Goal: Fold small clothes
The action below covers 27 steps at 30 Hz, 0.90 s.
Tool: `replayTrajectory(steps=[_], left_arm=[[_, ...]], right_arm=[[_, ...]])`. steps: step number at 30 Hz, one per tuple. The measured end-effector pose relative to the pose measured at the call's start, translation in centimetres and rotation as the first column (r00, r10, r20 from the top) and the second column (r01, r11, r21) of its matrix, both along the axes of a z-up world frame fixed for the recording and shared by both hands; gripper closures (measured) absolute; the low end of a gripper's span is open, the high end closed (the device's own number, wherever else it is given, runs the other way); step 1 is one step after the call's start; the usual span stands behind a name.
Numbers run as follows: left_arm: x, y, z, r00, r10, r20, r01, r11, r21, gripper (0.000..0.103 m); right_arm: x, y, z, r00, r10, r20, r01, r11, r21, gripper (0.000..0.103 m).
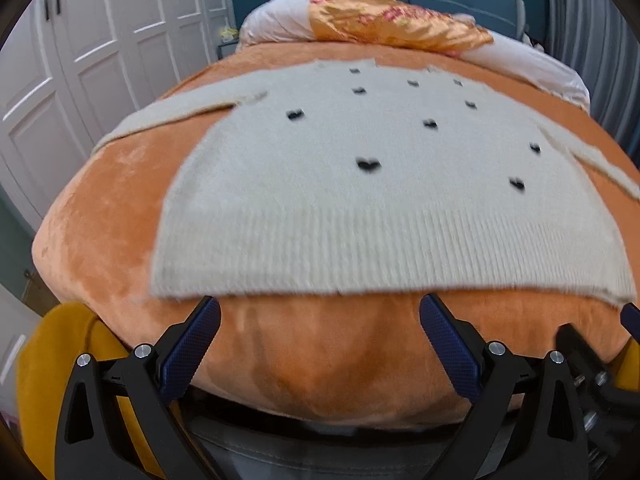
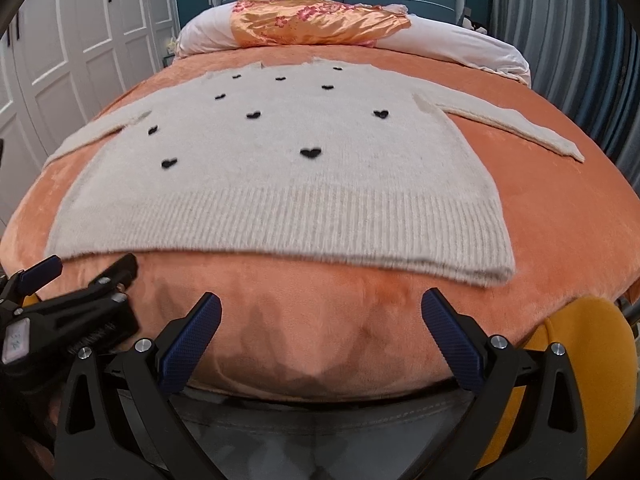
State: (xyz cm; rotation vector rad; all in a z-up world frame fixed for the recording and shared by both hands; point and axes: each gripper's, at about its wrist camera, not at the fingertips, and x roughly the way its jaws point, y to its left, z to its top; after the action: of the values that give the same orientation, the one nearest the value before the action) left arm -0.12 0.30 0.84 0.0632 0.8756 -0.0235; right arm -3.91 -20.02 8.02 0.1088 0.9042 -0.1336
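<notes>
Your left gripper (image 1: 320,320) was spread wide with nothing between its fingers, just short of the sweater (image 1: 360,200) hem. Your right gripper (image 2: 320,320) was likewise wide and empty below the hem. The sweater lay flat on the orange blanket (image 2: 560,220), both sleeves out, bare blanket along every edge.
</notes>
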Motion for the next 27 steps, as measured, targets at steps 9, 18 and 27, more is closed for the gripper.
replayTrajectory(steps=[9,18,27], left_arm=[[5.5,4.2,2.5,0.994,0.113,0.006,-0.113,0.992,-0.059,0.006],[12.3,4.2,2.2,0.985,0.174,-0.003,-0.174,0.985,0.007,0.006],[16.6,3.1,0.5,0.978,0.206,-0.042,-0.207,0.978,-0.037,0.006]], right_arm=[[7.5,-19.5,1.5,0.948,-0.319,0.017,0.315,0.942,0.12,0.005],[13.8,-43.4,-1.8,0.666,-0.746,-0.007,0.728,0.647,0.225,0.006],[19.0,-48.3,-4.7,0.63,-0.771,-0.096,0.757,0.583,0.295,0.091]])
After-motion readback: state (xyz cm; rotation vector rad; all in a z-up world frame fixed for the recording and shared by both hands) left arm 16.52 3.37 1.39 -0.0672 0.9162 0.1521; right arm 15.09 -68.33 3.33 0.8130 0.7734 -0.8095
